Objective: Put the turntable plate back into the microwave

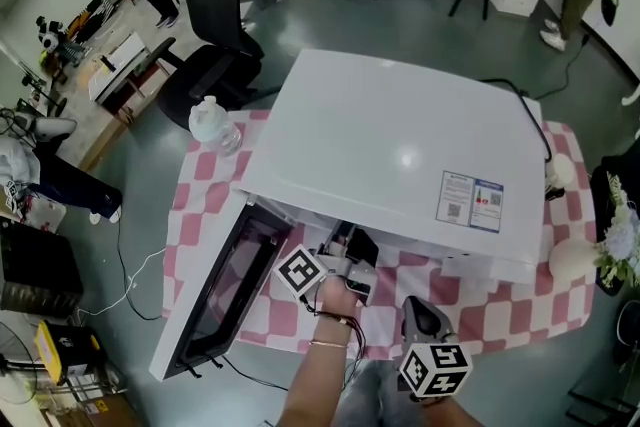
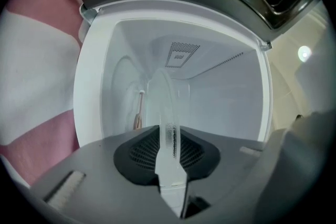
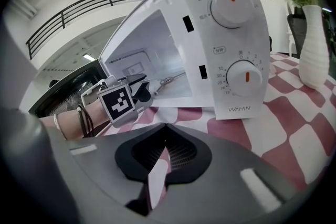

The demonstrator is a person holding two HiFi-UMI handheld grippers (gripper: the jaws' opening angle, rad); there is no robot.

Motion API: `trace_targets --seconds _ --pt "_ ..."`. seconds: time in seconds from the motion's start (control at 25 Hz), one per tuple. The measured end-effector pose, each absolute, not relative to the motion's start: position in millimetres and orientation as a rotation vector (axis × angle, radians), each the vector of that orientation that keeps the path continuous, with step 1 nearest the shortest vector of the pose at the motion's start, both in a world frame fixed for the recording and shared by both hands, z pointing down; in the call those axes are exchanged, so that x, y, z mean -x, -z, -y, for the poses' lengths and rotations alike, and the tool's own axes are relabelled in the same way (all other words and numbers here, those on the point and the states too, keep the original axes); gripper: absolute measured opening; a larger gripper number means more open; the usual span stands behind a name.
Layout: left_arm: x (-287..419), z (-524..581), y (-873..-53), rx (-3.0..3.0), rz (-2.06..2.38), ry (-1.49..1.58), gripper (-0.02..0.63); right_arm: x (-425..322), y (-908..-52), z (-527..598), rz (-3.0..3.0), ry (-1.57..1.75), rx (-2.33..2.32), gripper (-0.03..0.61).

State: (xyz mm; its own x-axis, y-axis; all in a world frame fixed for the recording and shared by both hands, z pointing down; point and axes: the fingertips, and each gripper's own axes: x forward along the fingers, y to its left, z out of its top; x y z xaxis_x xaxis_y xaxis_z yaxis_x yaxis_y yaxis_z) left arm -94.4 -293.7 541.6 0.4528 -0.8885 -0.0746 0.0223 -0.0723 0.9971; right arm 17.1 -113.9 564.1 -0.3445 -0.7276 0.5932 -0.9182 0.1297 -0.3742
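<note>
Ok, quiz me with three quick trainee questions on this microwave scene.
1. True or false: the microwave door is closed.
2. What does the left gripper hold? A) the glass turntable plate; B) a mug; C) nothing.
3. Fill in: the right gripper is outside the microwave, and its jaws are ___ with nothing between them.
Key: 1 false, the door is swung open. 2 A, held on edge and reaching into the cavity. 3 shut.
</note>
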Motion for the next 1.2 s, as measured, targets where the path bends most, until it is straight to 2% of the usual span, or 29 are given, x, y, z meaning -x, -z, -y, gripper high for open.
trace_targets --seconds 0.64,0.88,1.2 --pt "89 295 -543 -1.535 0.885 0.711 0.037 -11 -565 114 2.149 -1.037 -1.594 0.009" --pt "82 293 -542 -1.603 0.923 0.576 0.043 -9 -564 114 2.154 -1.035 -1.586 0.009" --pt "81 291 -544 -1.707 1.008 0.381 0.084 -9 -563 112 2.151 -1.030 -1.589 0.009"
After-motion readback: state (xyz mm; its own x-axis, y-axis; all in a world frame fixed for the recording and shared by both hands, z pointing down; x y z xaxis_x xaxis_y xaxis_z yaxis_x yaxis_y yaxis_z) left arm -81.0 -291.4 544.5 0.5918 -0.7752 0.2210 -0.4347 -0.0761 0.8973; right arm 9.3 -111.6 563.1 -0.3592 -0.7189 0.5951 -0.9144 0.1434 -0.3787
